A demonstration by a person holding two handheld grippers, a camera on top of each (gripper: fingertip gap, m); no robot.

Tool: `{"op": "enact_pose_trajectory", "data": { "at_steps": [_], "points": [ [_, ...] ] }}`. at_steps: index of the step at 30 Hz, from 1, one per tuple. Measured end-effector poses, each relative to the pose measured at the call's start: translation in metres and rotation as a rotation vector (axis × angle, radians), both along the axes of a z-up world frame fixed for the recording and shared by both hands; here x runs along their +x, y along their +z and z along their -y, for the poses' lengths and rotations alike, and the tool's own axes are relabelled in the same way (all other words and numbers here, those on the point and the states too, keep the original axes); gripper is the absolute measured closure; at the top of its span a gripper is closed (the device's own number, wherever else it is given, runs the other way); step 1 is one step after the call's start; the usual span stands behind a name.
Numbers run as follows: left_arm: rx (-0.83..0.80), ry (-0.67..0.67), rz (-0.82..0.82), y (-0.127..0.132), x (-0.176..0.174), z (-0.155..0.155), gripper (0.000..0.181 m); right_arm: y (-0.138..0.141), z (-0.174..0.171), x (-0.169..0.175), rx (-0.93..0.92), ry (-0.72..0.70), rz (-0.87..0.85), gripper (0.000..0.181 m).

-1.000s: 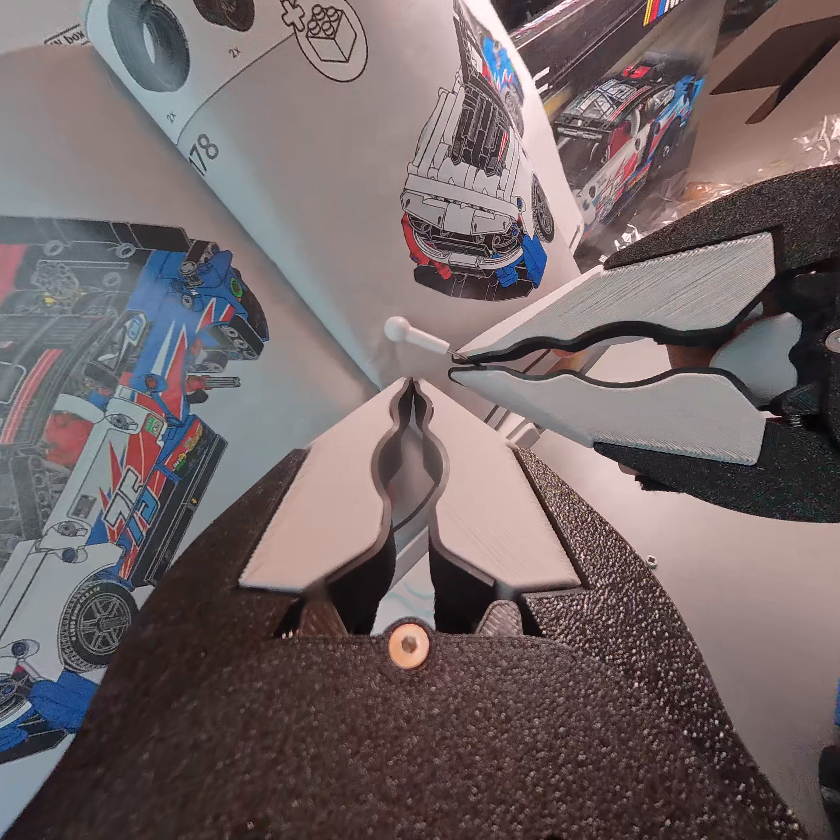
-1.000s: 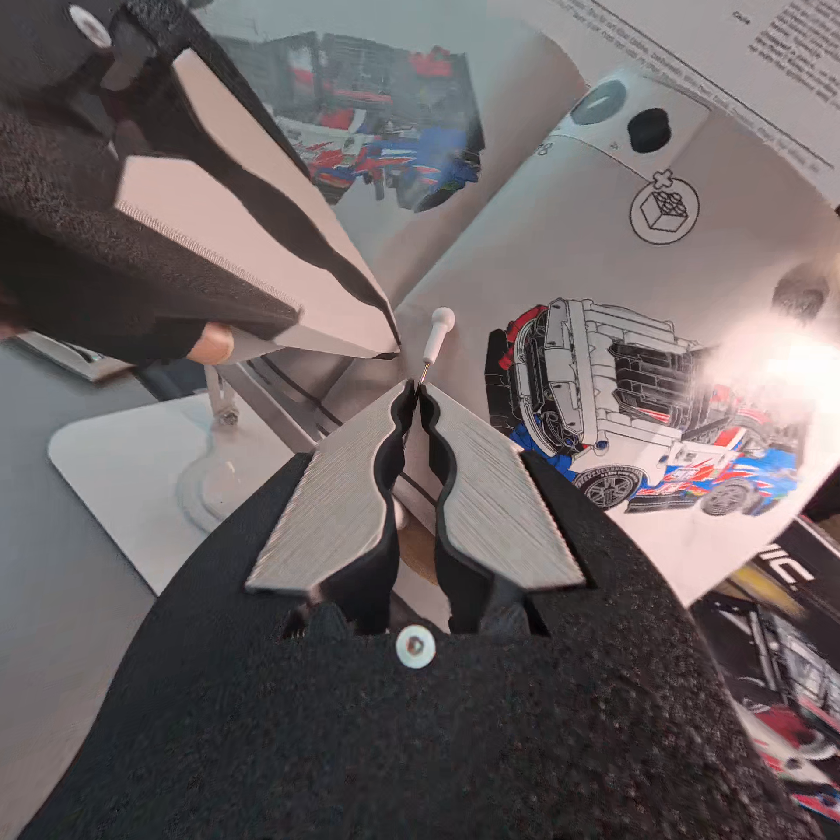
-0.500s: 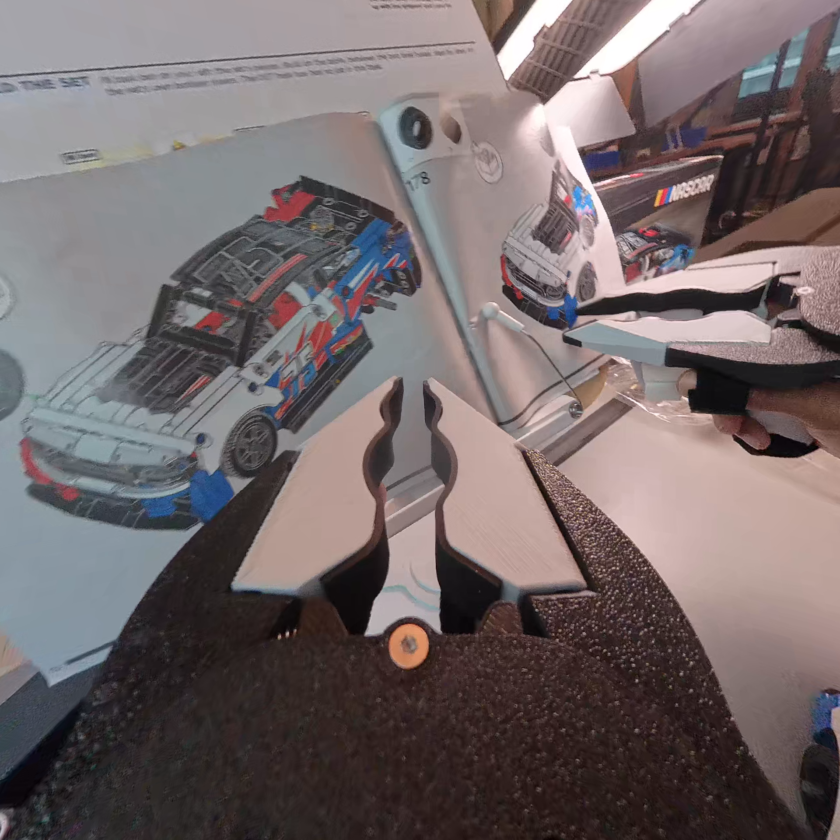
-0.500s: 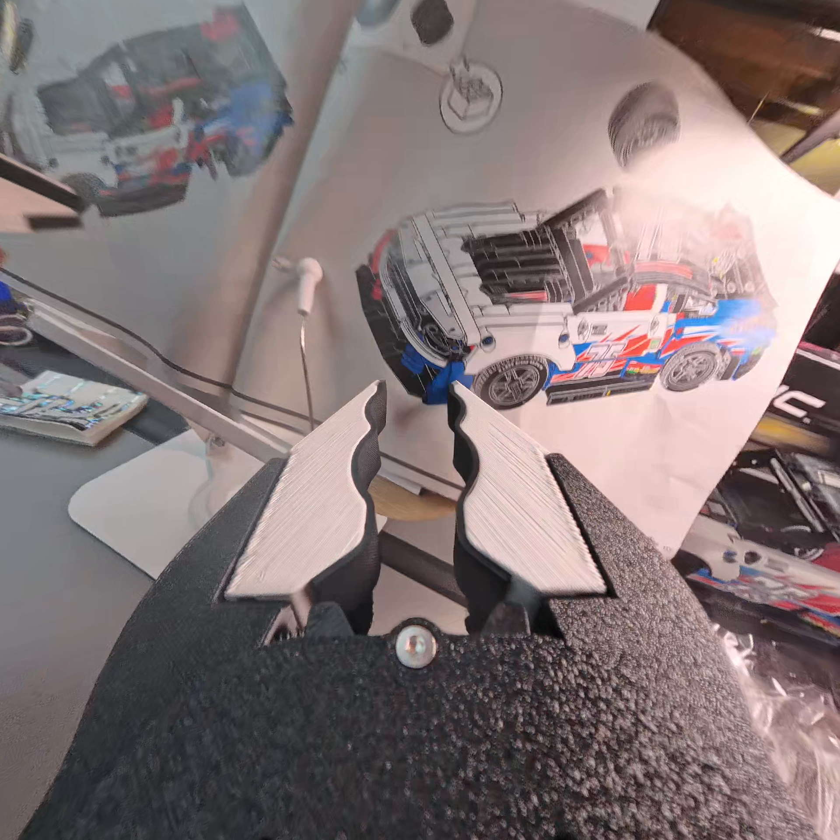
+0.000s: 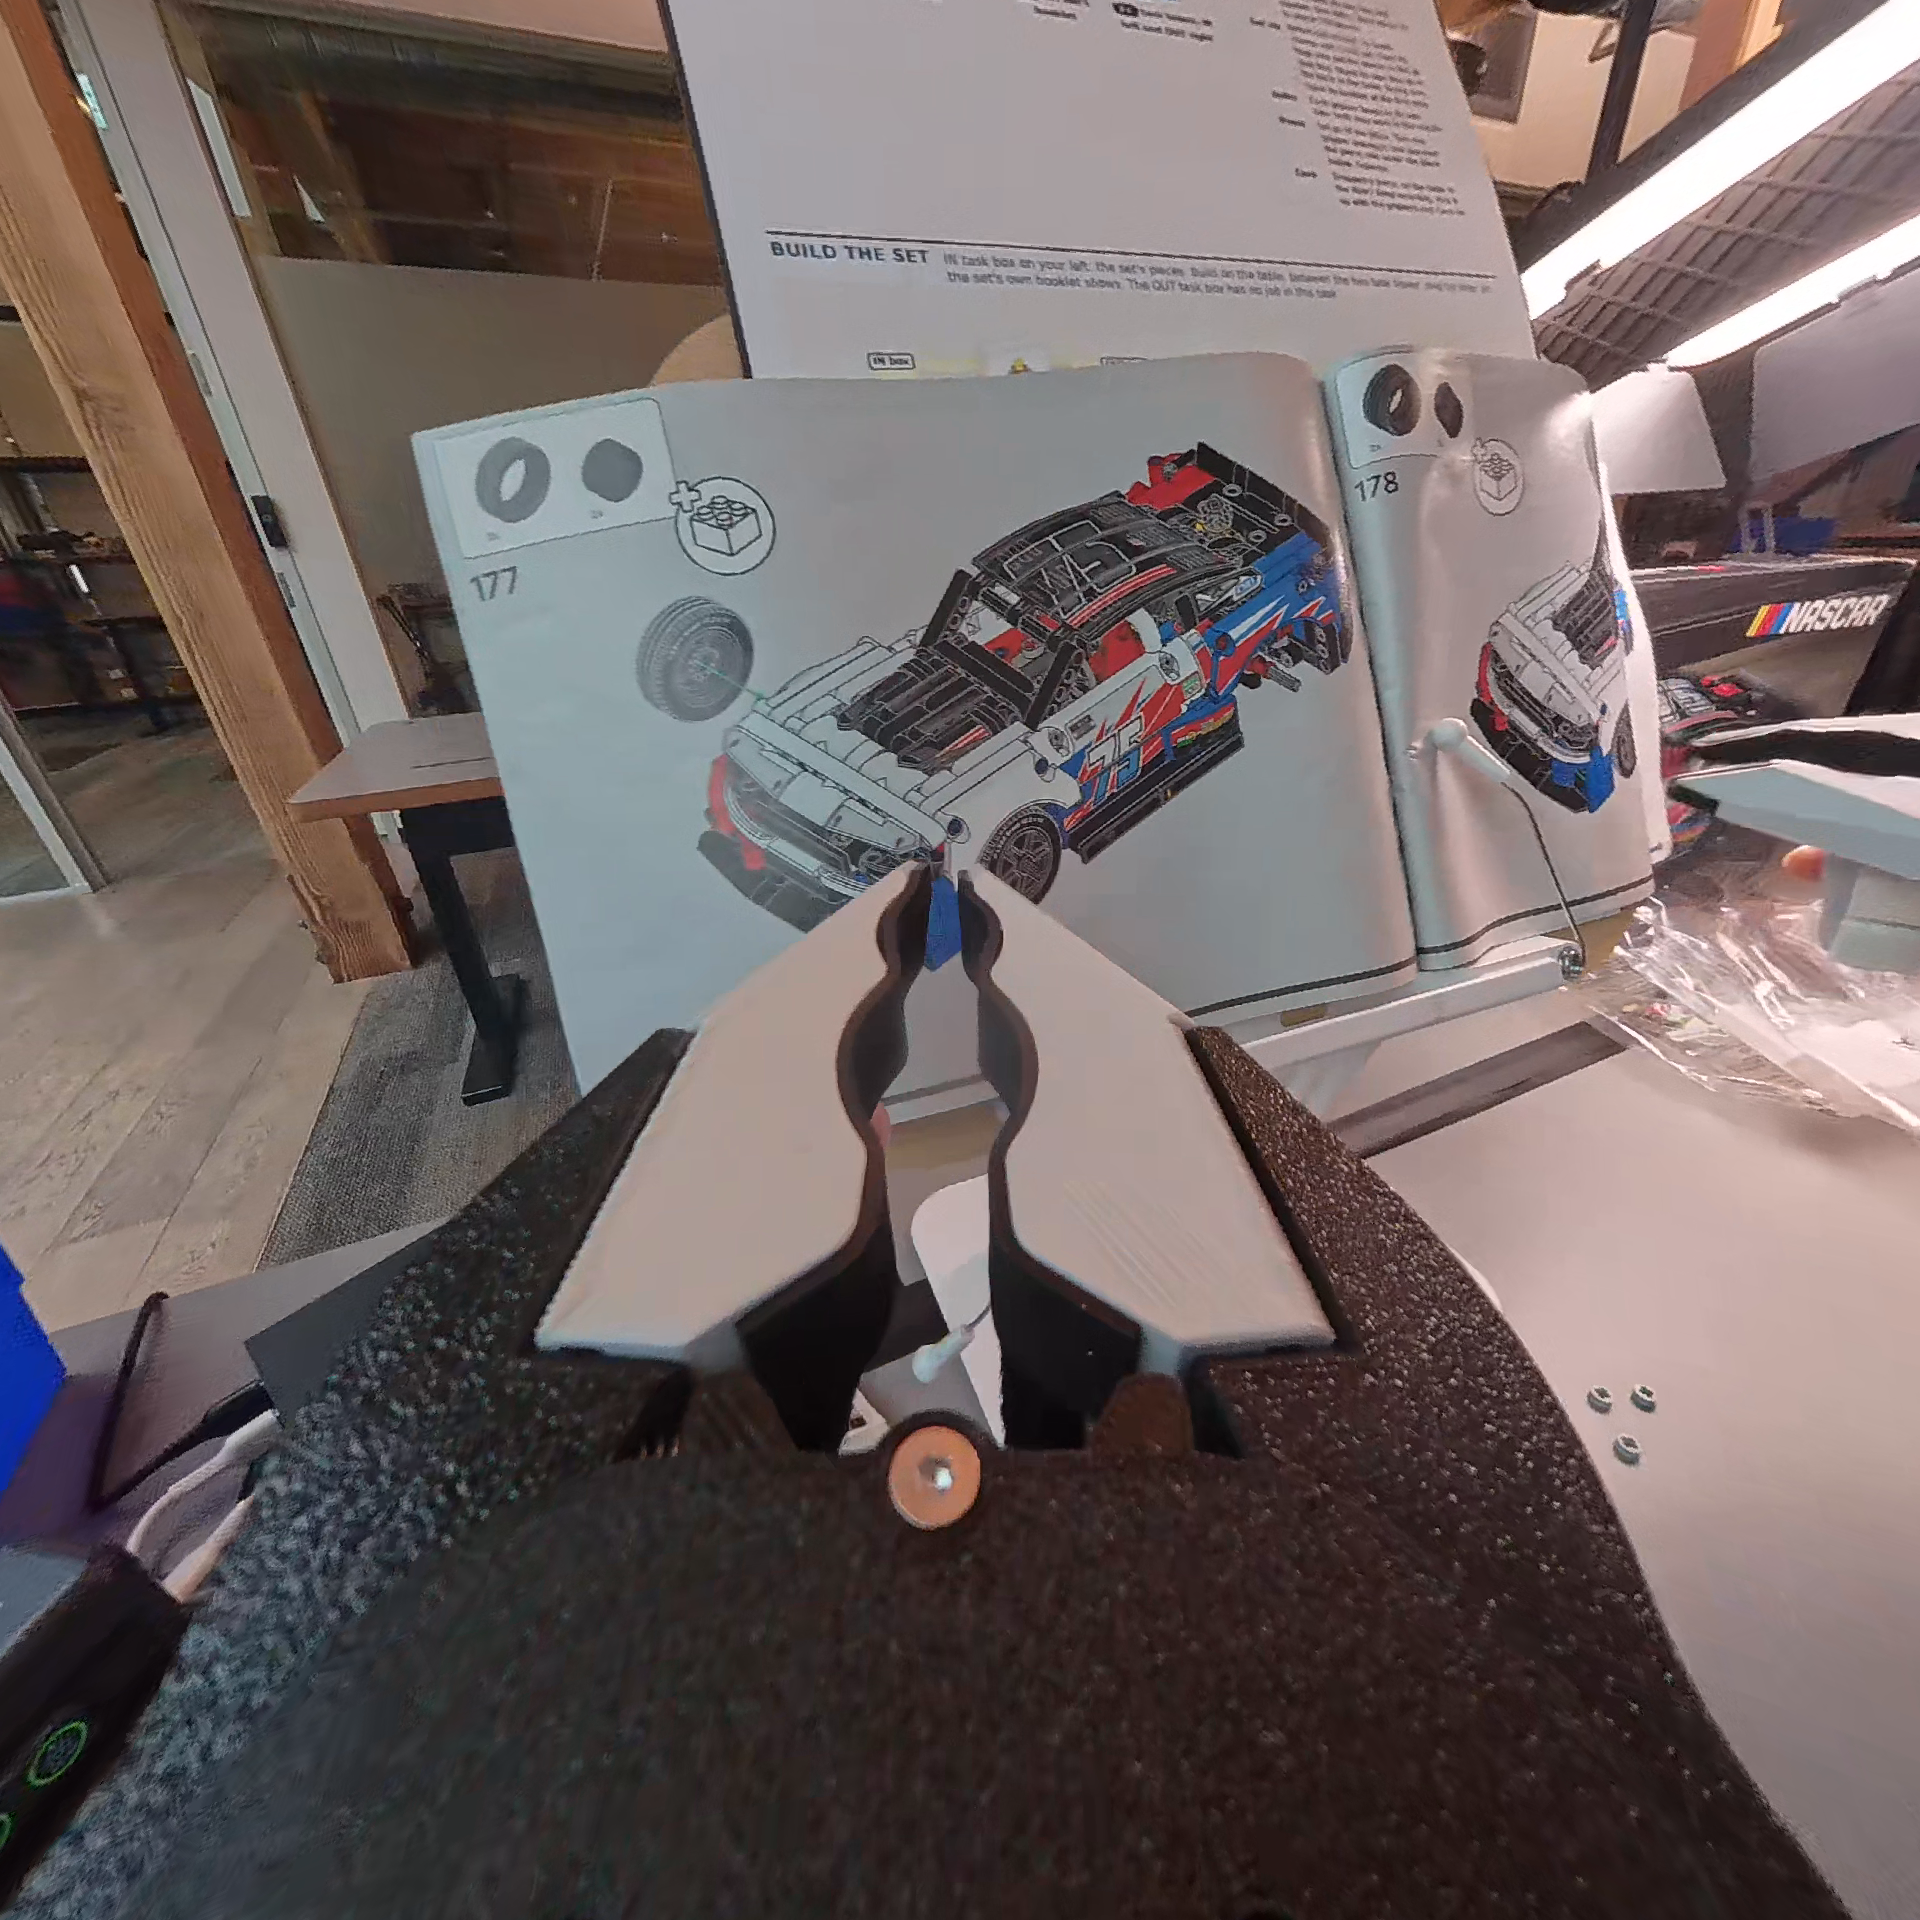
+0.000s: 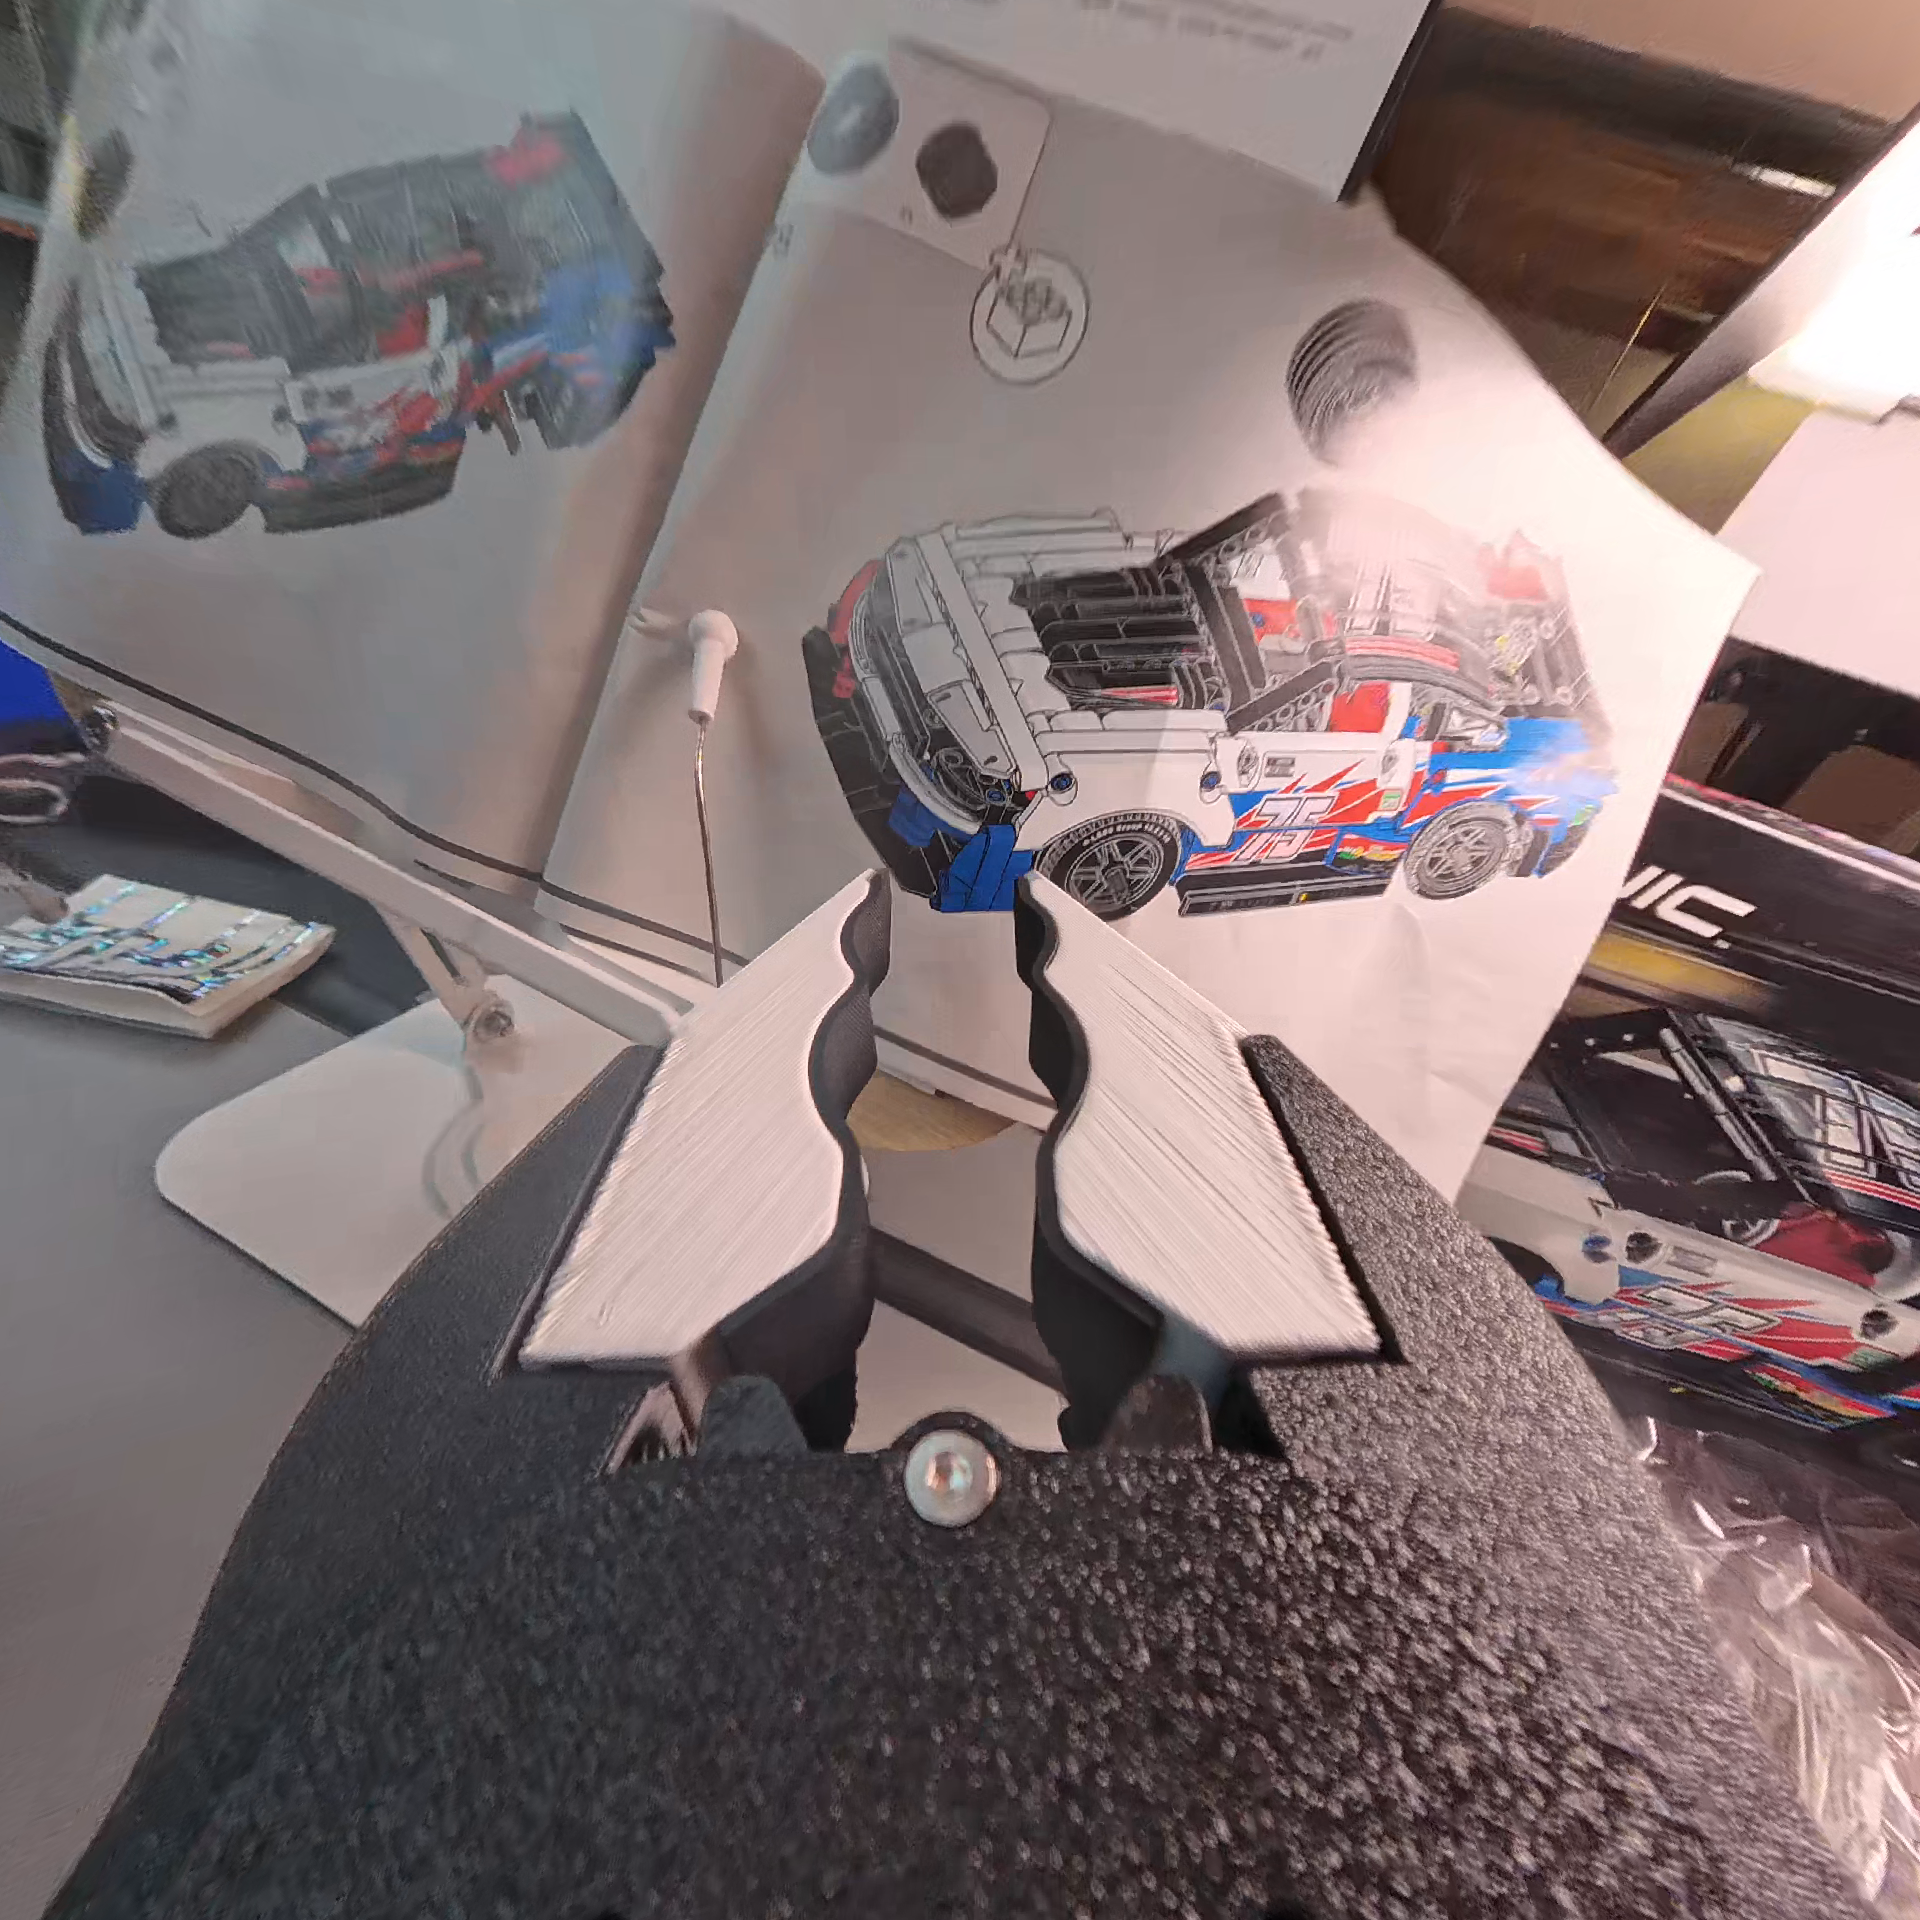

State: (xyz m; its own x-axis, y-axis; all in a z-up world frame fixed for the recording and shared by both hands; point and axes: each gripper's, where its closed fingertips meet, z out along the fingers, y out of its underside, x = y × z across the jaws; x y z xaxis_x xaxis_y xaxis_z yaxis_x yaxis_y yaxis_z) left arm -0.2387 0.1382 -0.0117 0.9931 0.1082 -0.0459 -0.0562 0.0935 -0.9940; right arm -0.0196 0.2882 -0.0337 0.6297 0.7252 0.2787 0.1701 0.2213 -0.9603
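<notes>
An open instruction booklet (image 5: 935,644) with drawings of a white, red and blue racing car stands on a white stand (image 6: 312,1153). A thin wire page holder with a white tip (image 5: 1449,743) lies against the right page; it also shows in the right wrist view (image 6: 712,649). My left gripper (image 5: 940,883) is a short way in front of the left page, its jaws a narrow gap apart and empty. My right gripper (image 6: 951,894) is open and empty in front of the right page (image 6: 1195,468). It shows at the right edge of the left wrist view (image 5: 1818,821).
A printed sheet (image 5: 1091,156) stands behind the booklet. A box with a racing car picture (image 6: 1714,1195) and clear plastic bags (image 5: 1766,997) lie to the right. A sticker sheet (image 6: 156,956) lies left of the stand. A few small parts (image 5: 1621,1418) sit on the grey table. There is about 25 cm between the tips of the two grippers.
Both grippers have drawn back from the booklet. My right gripper let go of the page holder wire and opened. My left gripper opened slightly. The holder now rests on the right page.
</notes>
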Motion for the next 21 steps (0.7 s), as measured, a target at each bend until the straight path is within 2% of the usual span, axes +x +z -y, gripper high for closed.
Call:
{"op": "enact_pose_trajectory", "data": {
  "at_steps": [6, 14, 17, 21],
  "points": [
    [0.007, 0.048, -0.035, 0.021, -0.03, -0.007, 0.172, 0.051, 0.007, 0.009, 0.066, 0.012, -0.151, 0.158],
    [-0.02, 0.134, -0.096, 0.056, -0.066, -0.032, 0.168, 0.095, -0.04, 0.0, 0.029, -0.024, -0.19, 0.159],
    [-0.039, 0.154, -0.105, 0.063, -0.07, -0.039, 0.166, 0.104, -0.05, -0.005, 0.021, -0.035, -0.192, 0.159],
    [-0.04, 0.152, -0.101, 0.056, -0.064, -0.037, 0.164, 0.093, -0.051, -0.005, -0.016, -0.041, -0.201, 0.158]
  ]
}}
